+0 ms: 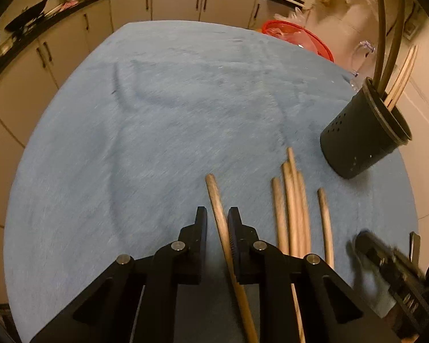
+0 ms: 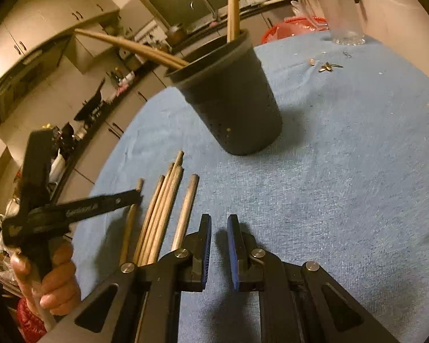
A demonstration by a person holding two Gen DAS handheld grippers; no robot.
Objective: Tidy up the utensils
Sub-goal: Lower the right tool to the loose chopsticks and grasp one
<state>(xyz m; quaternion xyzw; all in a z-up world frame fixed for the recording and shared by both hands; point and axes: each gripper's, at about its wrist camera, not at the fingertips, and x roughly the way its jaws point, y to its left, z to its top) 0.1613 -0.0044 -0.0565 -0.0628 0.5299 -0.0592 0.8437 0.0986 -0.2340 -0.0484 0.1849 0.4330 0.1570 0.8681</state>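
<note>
Left gripper (image 1: 217,214) narrowed around leftmost long wooden stick (image 1: 218,214), lengthwise between jaws (unclear whether pinched). Right gripper (image 2: 218,223) nearly shut, empty. Black perforated plastic cup (image 1: 363,134) ahead-right.

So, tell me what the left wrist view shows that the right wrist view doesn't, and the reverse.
Only the left wrist view shows the left gripper head-on, with one wooden stick between its fingers and the pads closing on it.

Only the right wrist view shows the clear glass jug, the small scraps on the cloth, the hand holding the left gripper, and the right gripper with nothing in it.

Both show the blue cloth, the black utensil holder with sticks already inside, the loose wooden sticks, and the red basket.
</note>
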